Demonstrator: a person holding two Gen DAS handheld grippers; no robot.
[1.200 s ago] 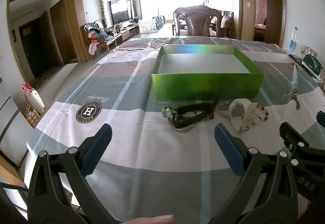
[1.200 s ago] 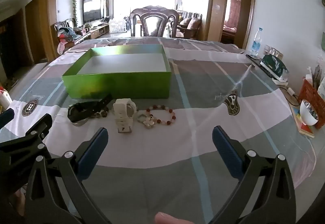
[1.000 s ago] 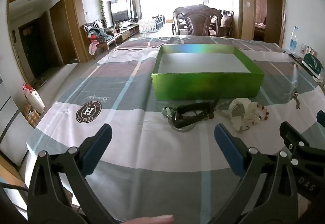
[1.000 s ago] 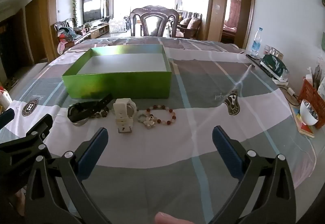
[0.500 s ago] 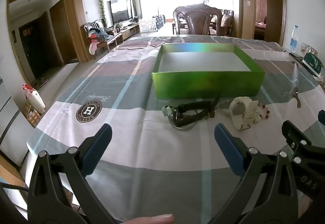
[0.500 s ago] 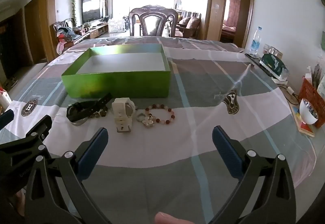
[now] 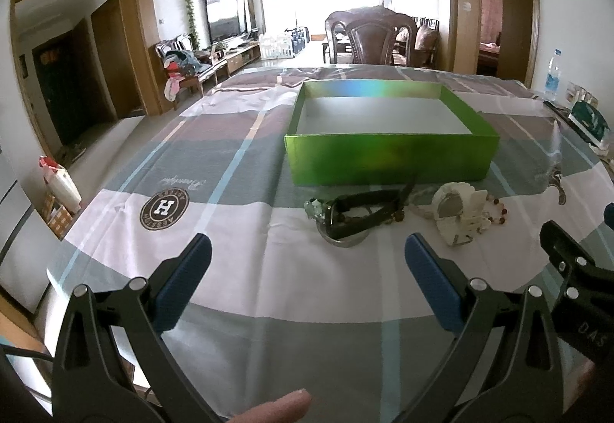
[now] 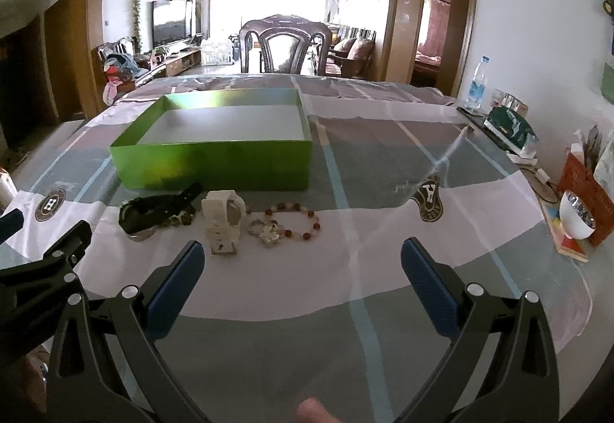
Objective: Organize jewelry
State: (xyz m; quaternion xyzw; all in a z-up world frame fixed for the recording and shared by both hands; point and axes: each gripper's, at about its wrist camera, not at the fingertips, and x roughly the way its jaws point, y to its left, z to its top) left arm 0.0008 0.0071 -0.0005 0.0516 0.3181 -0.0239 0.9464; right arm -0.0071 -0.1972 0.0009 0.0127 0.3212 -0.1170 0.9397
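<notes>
An open green box (image 7: 389, 156) (image 8: 215, 164) stands on the tablecloth, with nothing visible inside. In front of it lie a black watch (image 7: 358, 212) (image 8: 157, 210), a white watch (image 7: 458, 212) (image 8: 224, 217), a silver charm ring (image 8: 264, 229) and a red and white bead bracelet (image 8: 301, 219) (image 7: 499, 210). My left gripper (image 7: 307, 261) is open and empty, short of the black watch. My right gripper (image 8: 301, 261) is open and empty, just short of the bracelet.
A water bottle (image 8: 476, 85), a green box (image 8: 508, 127), a white bowl (image 8: 575, 217) and an orange basket (image 8: 583, 189) stand along the table's right edge. A dark wooden chair (image 8: 286, 47) stands at the far end.
Both grippers have edged slightly forward toward the jewelry. Both stay open and nothing on the table has moved.
</notes>
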